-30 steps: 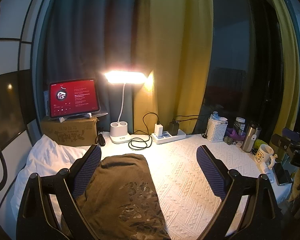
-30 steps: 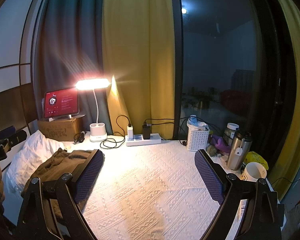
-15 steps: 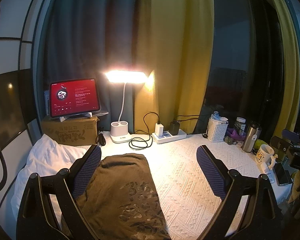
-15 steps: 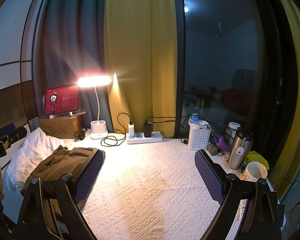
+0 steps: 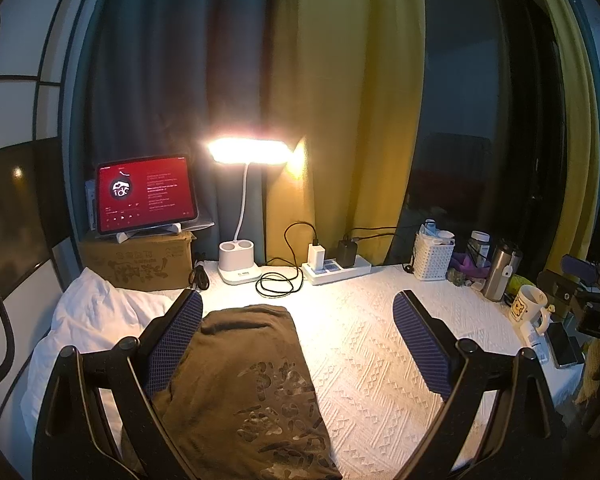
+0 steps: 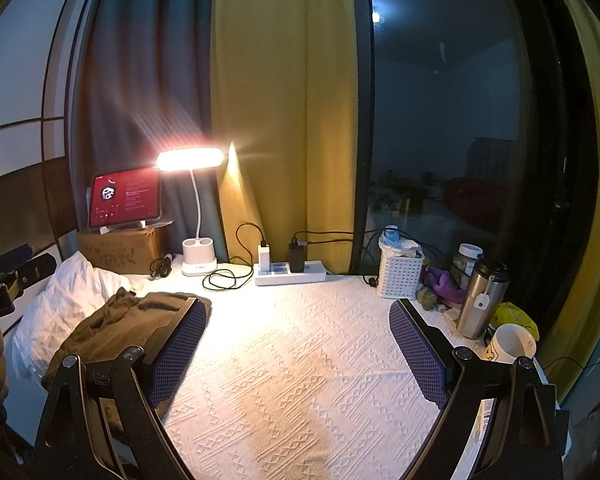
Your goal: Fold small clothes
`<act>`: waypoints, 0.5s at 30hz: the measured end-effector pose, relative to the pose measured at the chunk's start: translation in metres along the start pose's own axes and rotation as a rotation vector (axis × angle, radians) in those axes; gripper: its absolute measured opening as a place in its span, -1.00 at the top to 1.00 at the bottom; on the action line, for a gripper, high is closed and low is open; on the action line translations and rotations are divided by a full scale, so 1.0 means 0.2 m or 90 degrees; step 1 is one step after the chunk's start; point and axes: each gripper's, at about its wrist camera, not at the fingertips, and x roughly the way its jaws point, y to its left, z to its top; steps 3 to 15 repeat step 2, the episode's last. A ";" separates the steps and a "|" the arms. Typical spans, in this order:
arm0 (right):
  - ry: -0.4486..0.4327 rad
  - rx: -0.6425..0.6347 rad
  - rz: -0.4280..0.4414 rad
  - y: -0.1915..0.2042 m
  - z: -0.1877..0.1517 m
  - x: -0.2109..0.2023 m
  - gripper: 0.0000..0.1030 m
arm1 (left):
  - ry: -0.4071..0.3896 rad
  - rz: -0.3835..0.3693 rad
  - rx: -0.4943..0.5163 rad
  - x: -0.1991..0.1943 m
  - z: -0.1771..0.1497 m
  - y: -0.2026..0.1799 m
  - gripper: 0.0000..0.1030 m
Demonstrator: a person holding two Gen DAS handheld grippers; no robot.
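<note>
Little has shifted since the earlier frames: the olive T-shirt (image 5: 256, 384) stays folded on the white textured cloth (image 6: 300, 360), under the left gripper (image 5: 298, 344), jaws apart. Right gripper (image 6: 298, 350), also spread, hovers over bare cloth. Beyond, a white basket (image 6: 399, 276) holds packets by the window edge.

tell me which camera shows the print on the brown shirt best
The left wrist view: the brown shirt lies flat below the camera, print facing up. In the right wrist view it is a rumpled heap at the left, print hidden.
</note>
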 end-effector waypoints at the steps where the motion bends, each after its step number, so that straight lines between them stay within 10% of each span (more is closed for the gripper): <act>1: 0.001 0.000 0.000 0.00 0.00 0.00 -0.82 | -0.001 -0.001 0.001 0.00 0.00 0.00 -0.85; 15: 0.002 -0.001 0.001 0.00 0.00 0.01 -0.82 | -0.002 -0.005 0.003 0.00 0.00 0.00 -0.85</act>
